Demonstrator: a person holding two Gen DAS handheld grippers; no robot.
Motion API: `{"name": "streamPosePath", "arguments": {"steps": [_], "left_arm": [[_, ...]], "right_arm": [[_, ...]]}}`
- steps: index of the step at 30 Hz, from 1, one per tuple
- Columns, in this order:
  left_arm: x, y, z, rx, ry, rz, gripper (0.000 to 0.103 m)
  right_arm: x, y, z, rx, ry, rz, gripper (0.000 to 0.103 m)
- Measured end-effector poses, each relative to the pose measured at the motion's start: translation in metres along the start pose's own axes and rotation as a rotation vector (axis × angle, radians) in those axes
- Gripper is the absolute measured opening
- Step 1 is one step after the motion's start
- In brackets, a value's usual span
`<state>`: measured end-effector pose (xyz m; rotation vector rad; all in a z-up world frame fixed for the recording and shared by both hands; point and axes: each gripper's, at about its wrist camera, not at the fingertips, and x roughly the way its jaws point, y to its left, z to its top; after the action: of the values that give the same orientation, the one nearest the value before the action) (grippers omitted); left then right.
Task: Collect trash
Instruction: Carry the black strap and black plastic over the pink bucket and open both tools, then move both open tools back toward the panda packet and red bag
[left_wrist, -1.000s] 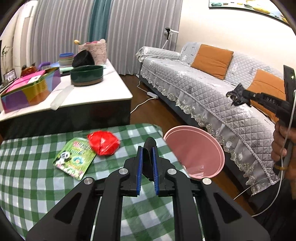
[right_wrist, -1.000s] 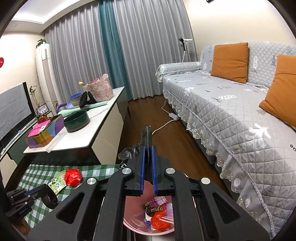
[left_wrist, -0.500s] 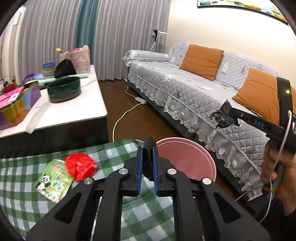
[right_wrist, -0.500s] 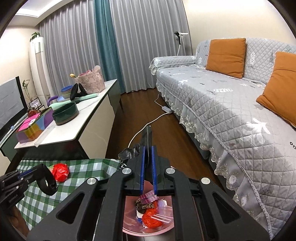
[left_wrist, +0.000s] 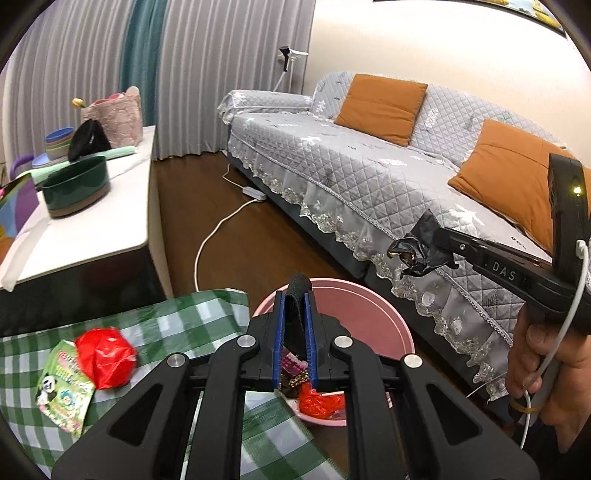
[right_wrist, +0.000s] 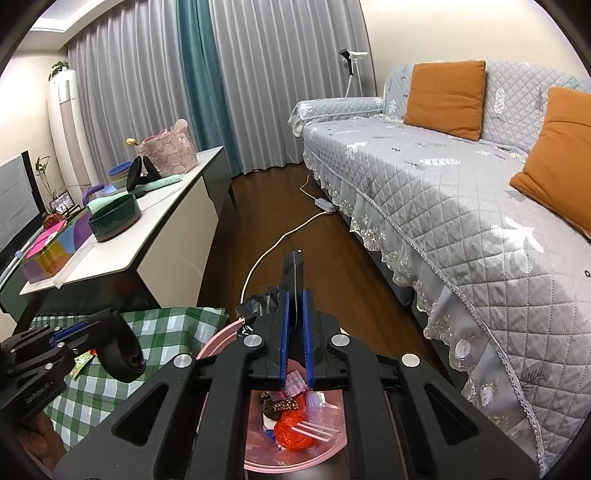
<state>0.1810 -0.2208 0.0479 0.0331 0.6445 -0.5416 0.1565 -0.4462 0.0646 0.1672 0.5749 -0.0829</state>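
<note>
Green-checked tablecloth: 1 red crumpled wrapper, 1 panda-print packet. Wooden floor: pink bin, apparently standing directly there.

Both views are evenly and warmly lit by indoor light from above; a bright recessed strip in the white ceiling glows at the far left of the right wrist view. The pale cream wall is brightest, close to washed out. Shadows are soft: a dark band lies under the grey quilted sofa cover and beneath the white desk top. Small highlights glint on the glossy dark wooden floor. Fisheye distortion bends the grey pleated curtains and blackens the corners. Focus is sharp, with slight softness at the rims.
</note>
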Motion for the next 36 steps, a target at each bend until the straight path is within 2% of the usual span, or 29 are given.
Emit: {"name": "streamPosePath", "arguments": {"steps": [11, 14, 16, 18, 20, 23, 27, 36], "left_arm": [[0.023, -0.013, 0.007, 0.021, 0.027, -0.022, 0.010], [0.025, -0.017, 0.008, 0.026, 0.027, -0.041, 0.013], [0.025, -0.018, 0.007, 0.020, 0.029, -0.053, 0.019], [0.024, -0.019, 0.003, 0.024, 0.032, -0.047, 0.021], [0.021, -0.018, 0.000, 0.016, 0.036, -0.045, 0.021], [0.014, -0.012, -0.006, 0.002, 0.039, -0.037, 0.021], [-0.002, -0.002, -0.013, -0.013, 0.034, -0.024, 0.021], [-0.062, 0.031, -0.036, -0.030, 0.004, 0.023, 0.021]], "right_arm": [[0.008, -0.005, -0.001, 0.021, 0.013, -0.002, 0.008], [0.010, -0.006, -0.001, 0.027, 0.016, -0.004, 0.011], [0.013, -0.006, -0.002, 0.027, 0.034, -0.011, 0.032], [0.012, -0.008, -0.003, 0.035, 0.030, -0.020, 0.040], [0.011, -0.009, -0.002, 0.050, 0.026, -0.019, 0.040], [0.008, -0.010, 0.000, 0.069, 0.016, -0.014, 0.044], [0.006, -0.004, 0.001, 0.070, 0.013, -0.002, 0.044], [0.000, 0.022, -0.006, 0.037, 0.011, 0.033, 0.044]]}}
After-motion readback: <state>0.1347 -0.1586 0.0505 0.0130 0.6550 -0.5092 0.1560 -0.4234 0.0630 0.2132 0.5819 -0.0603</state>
